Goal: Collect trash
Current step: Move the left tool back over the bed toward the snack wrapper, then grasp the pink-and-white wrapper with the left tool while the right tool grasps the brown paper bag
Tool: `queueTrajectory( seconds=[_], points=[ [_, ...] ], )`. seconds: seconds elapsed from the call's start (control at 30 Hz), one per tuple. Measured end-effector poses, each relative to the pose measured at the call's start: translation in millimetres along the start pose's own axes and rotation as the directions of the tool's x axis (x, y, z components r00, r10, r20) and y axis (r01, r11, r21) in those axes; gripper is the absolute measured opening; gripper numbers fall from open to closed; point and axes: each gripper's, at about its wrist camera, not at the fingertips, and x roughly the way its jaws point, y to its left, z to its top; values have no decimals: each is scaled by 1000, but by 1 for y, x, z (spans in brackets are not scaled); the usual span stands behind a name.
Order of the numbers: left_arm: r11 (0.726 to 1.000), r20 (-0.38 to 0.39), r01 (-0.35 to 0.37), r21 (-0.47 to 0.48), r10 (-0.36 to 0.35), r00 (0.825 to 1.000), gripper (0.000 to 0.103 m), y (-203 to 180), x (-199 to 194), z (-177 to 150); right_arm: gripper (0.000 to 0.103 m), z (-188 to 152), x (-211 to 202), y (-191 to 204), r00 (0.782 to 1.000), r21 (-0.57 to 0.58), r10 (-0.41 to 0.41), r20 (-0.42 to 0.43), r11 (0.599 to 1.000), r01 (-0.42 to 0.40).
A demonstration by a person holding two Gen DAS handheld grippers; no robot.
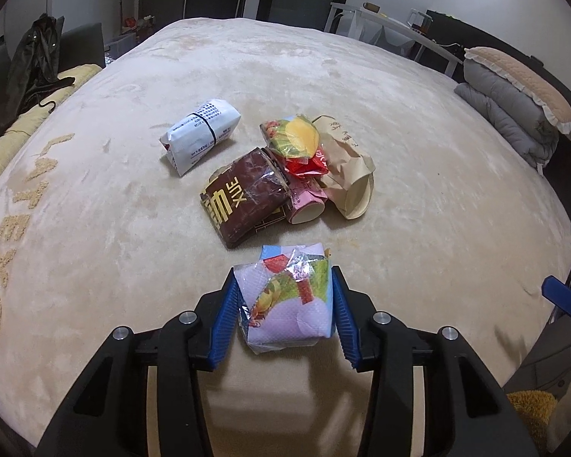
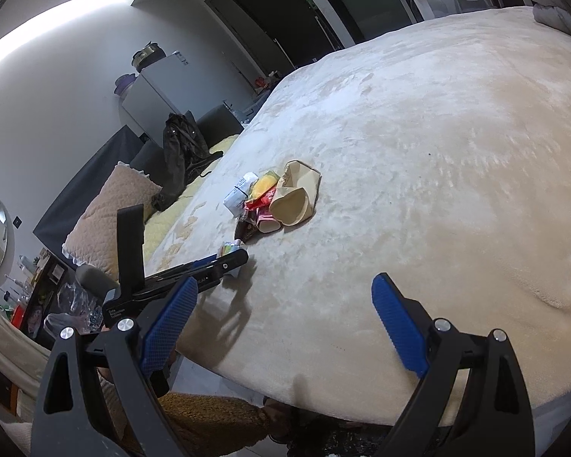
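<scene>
My left gripper [image 1: 285, 278] is shut on a crumpled pink and white snack packet [image 1: 285, 301], with a blue pad on each side, just above the beige bed cover [image 1: 418, 160]. Beyond it lies a pile of trash: a brown packet [image 1: 243, 198], a pink paper cup [image 1: 306, 205], a beige paper cup [image 1: 352, 179], a yellow and red wrapper [image 1: 295, 141] and a white wrapped pack [image 1: 200, 135]. My right gripper [image 2: 285, 297] is open and empty over the bed's near edge. The pile [image 2: 281, 198] and my left gripper [image 2: 194, 270] show in the right wrist view.
A grey folded quilt with a beige pillow [image 1: 521, 103] lies at the bed's right side. A dark jacket [image 1: 38, 61] hangs at the left. A white desk [image 1: 396, 30] stands behind the bed. A beige pillow [image 2: 110, 205] and a small fridge [image 2: 152, 91] show left of the bed.
</scene>
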Motion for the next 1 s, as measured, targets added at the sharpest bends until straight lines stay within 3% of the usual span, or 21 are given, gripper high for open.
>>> queueTrajectory(
  seconds=[0.23,0.37,0.47,0.73,1.0],
  points=[
    [997,68,60,-56,-56,996,45,13,-26,1,92,28,48,17,998,-21,-50,-46,999,49],
    [996,94,80,-29,-77,993,45,11,-32,0,92,49,88,20,994,-13,-62,-84,998,61],
    [995,91,100,-15,-98,991,45,14,-29,-1,92,60,116,14,991,38,-49,-122,998,54],
    [992,41,121,-25,-120,992,45,33,-22,-12,92,75,161,-9,992,116,-31,-119,992,45],
    [987,33,154,-36,-153,988,45,32,-23,-13,89,73,193,-20,992,128,-37,-118,990,52]
  ],
)
